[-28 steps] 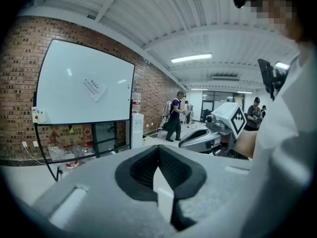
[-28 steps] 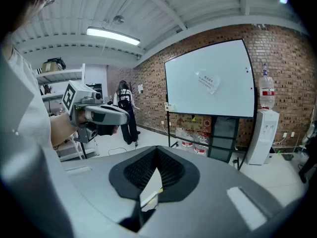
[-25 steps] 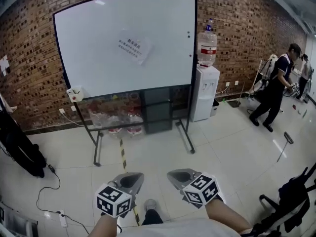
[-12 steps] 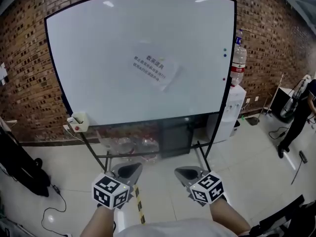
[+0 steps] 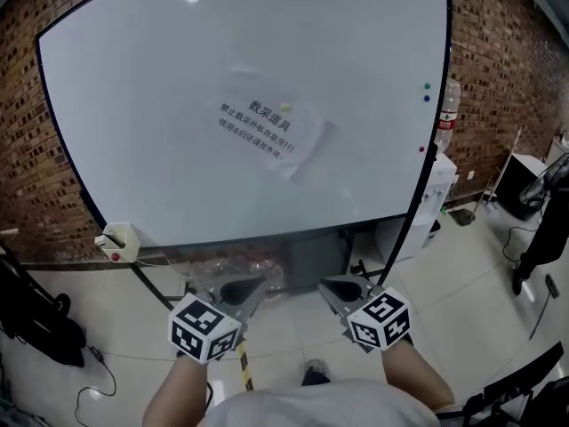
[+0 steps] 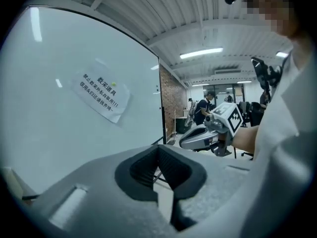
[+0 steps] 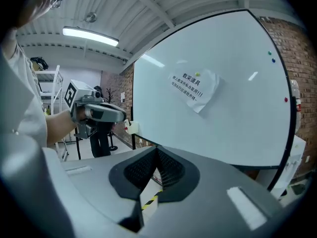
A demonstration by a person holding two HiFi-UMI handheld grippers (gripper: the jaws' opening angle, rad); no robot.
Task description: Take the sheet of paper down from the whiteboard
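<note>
Two steps at least are left and none is done, as I judge it: the sheet of paper (image 5: 267,132) has yet to be reached and then pulled free. At the far left, a small white box (image 5: 116,238) hangs on the frame of the whiteboard (image 5: 160,167), up and to the left of the left gripper (image 5: 242,290). Whether anything lies in that box I cannot tell.

The left gripper is held low in front of the board, its jaws clenched tight, pads meeting with nothing between them. Just ahead of both pairs of jaws, under the board, lie some clear bag-like things (image 5: 213,269), too blurred to name.

The sheet of paper hangs on the board, high above and ahead of both pairs of jaws and well apart from them, roughly over the gap between the two grippers. A small yellow magnet (image 5: 285,108) seems to pin its top, and its lower right corner curls off the surface.

The right gripper (image 5: 336,287) sits beside the left one, jaws likewise pressed together on nothing. Up and to the right of its jaws, small coloured magnets (image 5: 427,87) dot the board's right side. Past that edge a water bottle (image 5: 449,105) stands on a dispenser (image 5: 440,185), mostly hidden, so its fill cannot be read.
</note>
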